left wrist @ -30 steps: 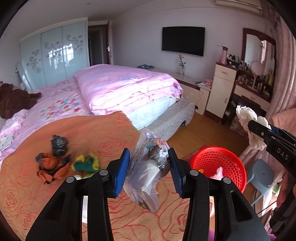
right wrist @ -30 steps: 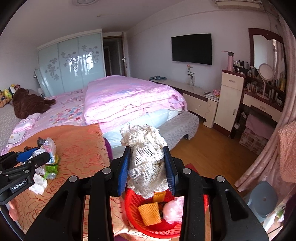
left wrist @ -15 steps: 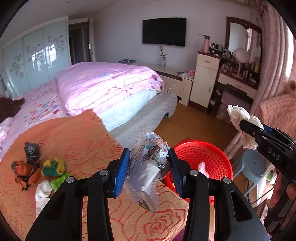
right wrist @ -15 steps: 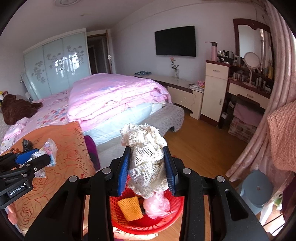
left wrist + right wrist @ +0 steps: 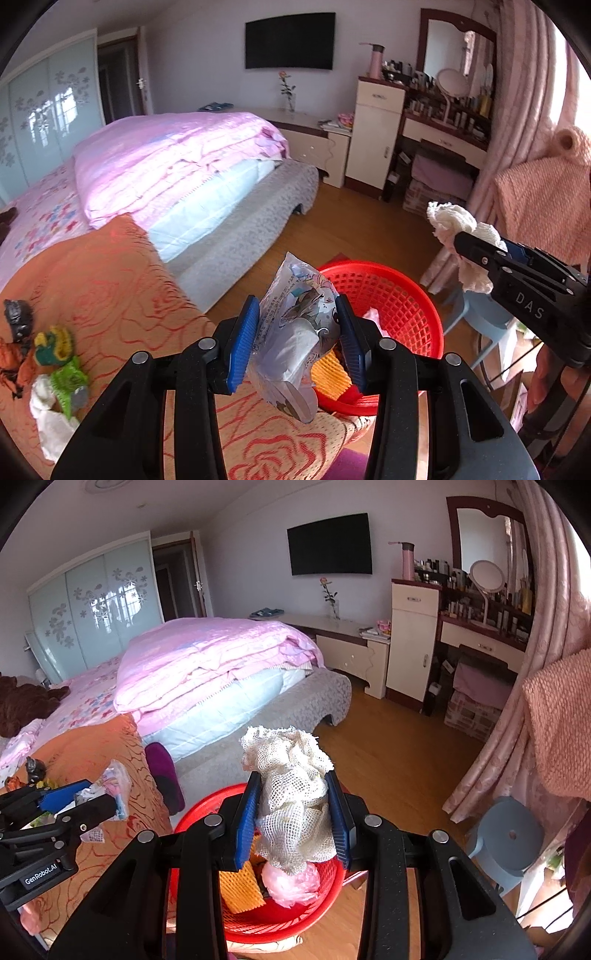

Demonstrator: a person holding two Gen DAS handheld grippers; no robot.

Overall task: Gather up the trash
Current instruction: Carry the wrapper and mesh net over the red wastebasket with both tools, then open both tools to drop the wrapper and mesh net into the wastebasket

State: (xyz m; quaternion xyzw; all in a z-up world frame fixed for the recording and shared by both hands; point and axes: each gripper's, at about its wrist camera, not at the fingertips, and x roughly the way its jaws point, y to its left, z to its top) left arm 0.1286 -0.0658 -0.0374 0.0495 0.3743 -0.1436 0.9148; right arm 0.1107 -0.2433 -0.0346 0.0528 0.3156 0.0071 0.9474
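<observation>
Left wrist view: left gripper (image 5: 297,343) pinches a printed plastic wrapper (image 5: 295,339) between its blue fingers (image 5: 242,345). The red basket (image 5: 402,295), earlier at 3 o'clock and well off, now sits just behind the wrapper at 1 o'clock. Leftover scraps (image 5: 55,354) remain on the orange bedspread (image 5: 110,280) at 9 o'clock.

Right wrist view: right gripper (image 5: 293,819) clamps a wad of white mesh cloth (image 5: 291,797). More of the red basket (image 5: 295,919) shows directly below than before, holding yellow netting (image 5: 240,890) and a pink bag (image 5: 291,884). Judged: both loads near release.
</observation>
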